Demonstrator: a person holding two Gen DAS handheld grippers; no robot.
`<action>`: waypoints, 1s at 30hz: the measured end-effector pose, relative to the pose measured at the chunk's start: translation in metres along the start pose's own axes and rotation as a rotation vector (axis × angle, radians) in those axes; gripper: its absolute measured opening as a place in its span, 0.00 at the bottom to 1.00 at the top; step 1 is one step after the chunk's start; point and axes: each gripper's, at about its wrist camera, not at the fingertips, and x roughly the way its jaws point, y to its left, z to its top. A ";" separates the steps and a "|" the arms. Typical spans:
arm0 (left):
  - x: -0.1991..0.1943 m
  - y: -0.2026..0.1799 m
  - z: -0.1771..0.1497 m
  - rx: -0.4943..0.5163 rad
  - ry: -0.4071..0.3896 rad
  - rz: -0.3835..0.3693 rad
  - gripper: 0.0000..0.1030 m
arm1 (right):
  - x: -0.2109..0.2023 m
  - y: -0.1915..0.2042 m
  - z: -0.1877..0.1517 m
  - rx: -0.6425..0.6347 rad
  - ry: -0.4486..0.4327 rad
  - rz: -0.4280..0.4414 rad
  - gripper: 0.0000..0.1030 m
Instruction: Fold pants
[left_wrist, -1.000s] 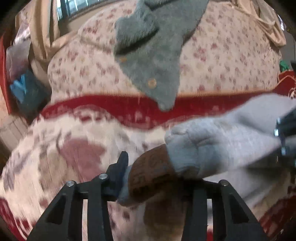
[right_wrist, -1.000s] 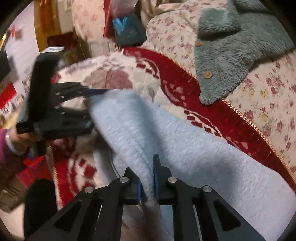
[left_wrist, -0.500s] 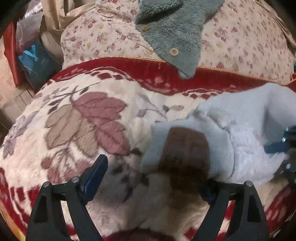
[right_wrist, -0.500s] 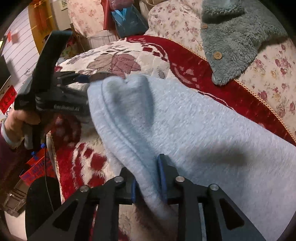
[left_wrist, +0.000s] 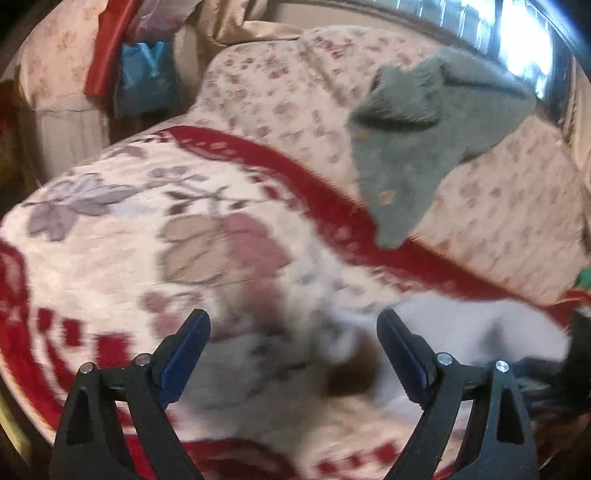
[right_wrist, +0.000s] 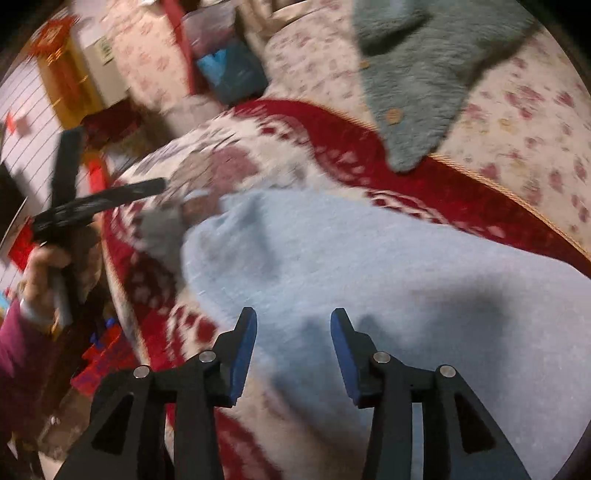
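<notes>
Left wrist view, blurred: left tool (left_wrist: 291, 328) spread wide, released, nothing between its blue-padded fingers (left_wrist: 188, 347). Beneath and ahead, cream blanket (left_wrist: 110, 266) with a leaf pattern and a red border. Light blue-grey pants (left_wrist: 461, 325) low at right on that blanket, smeared by motion, with a brown patch (left_wrist: 351, 380) at the near end, lying between the finger tips but not touched as far as can be told. Farther back, floral quilt (left_wrist: 280, 99) carrying a grey-green fleece garment (left_wrist: 424, 147) with buttons, its lowest corner reaching onto the red border. Blue bag (left_wrist: 146, 77) at upper left, bright window (left_wrist: 517, 33) at upper right.

Right wrist view: right tool (right_wrist: 293, 336) likewise released, fingers (right_wrist: 243, 350) parted, hovering just over the pants (right_wrist: 388, 280) with no cloth pinched. Pants spread flat on the blanket (right_wrist: 229, 166), filling the centre and right, rounded end pointing up and left. Left tool (right_wrist: 92, 203) visible at far left beside that end, clear of the cloth, gripped by a hand (right_wrist: 48, 266) in a magenta sleeve. Fleece garment (right_wrist: 424, 74) on the floral quilt (right_wrist: 524, 110) at top right, well apart from the pants. Blue bag (right_wrist: 229, 74) at top centre.
</notes>
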 end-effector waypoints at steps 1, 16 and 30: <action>0.005 -0.012 0.000 0.016 -0.005 -0.010 0.89 | 0.003 -0.006 0.000 0.031 0.012 -0.017 0.44; 0.101 -0.037 -0.066 -0.095 0.172 0.000 0.91 | -0.010 -0.048 -0.037 0.114 -0.030 -0.057 0.44; -0.006 -0.142 -0.040 0.092 -0.111 0.091 0.96 | -0.225 -0.157 -0.137 0.410 -0.206 -0.299 0.64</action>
